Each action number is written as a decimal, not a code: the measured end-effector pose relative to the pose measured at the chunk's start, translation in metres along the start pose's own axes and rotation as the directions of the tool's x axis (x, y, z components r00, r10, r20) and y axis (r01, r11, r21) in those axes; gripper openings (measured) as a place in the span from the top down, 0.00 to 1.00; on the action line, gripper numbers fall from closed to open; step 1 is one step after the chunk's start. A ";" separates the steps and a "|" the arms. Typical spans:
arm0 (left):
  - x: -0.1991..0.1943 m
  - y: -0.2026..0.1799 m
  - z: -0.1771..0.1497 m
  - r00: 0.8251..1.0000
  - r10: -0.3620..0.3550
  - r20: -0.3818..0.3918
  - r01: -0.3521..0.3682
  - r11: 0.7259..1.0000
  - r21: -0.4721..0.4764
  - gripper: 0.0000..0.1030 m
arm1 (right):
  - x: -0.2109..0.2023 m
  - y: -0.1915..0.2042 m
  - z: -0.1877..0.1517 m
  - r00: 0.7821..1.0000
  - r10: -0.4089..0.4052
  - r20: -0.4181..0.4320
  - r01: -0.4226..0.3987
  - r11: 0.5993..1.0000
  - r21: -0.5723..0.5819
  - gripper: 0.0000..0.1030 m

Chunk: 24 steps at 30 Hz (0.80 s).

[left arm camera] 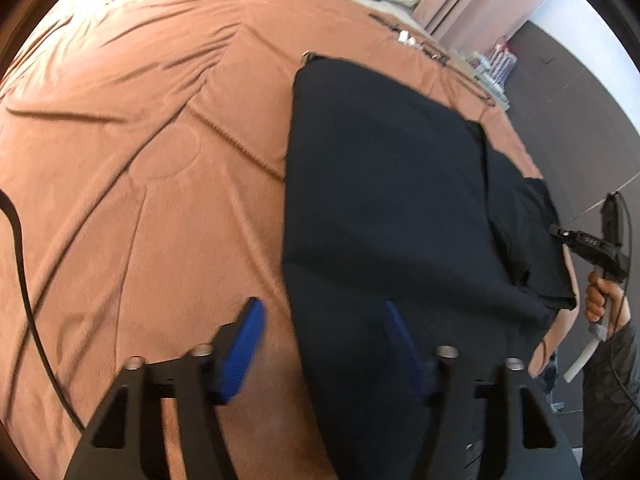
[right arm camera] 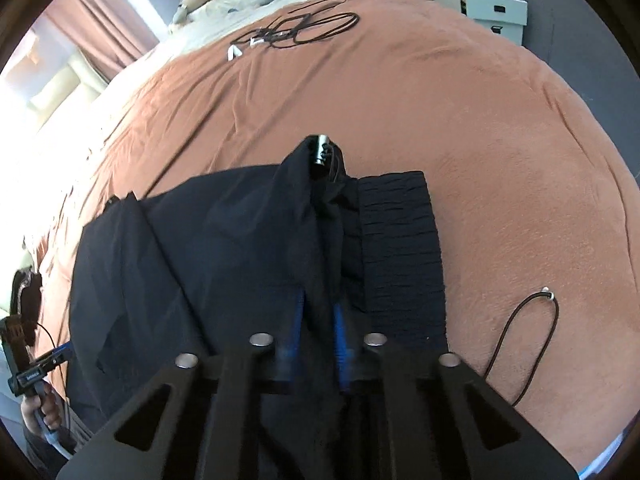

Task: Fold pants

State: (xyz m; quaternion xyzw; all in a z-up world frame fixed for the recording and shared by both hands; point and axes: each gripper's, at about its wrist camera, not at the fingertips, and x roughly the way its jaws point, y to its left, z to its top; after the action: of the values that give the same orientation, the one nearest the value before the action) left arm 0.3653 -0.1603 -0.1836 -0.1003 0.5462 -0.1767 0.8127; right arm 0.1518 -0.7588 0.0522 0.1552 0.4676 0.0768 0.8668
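Here, dark navy fabric pants (left arm camera: 384, 200) lie partly folded on a bed's rust-orange blanket (left arm camera: 140, 140). The right tongs (right arm camera: 318, 320) pinch a bunched fold near the elastic waistband at 12 o'clock. The left tongs (left arm camera: 324, 344) stand spread, straddling the pants' edge.

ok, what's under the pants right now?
The dark pants lie on the orange-brown bedspread, which shows all around them. The right gripper is shut on a fold near the waistband. Anything beneath the fabric itself is covered.
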 end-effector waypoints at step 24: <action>-0.017 -0.009 -0.014 1.000 -0.031 -0.006 0.031 1.000 -0.004 0.51 | -0.070 0.078 -0.037 0.968 -0.201 0.149 0.233 0.939 -0.251 0.39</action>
State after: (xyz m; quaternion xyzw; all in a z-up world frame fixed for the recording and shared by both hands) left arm 0.3450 -0.1618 -0.1716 -0.1099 0.5473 -0.1884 0.8080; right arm 0.0831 -0.6976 0.1142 -0.0111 0.4139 0.0333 0.9097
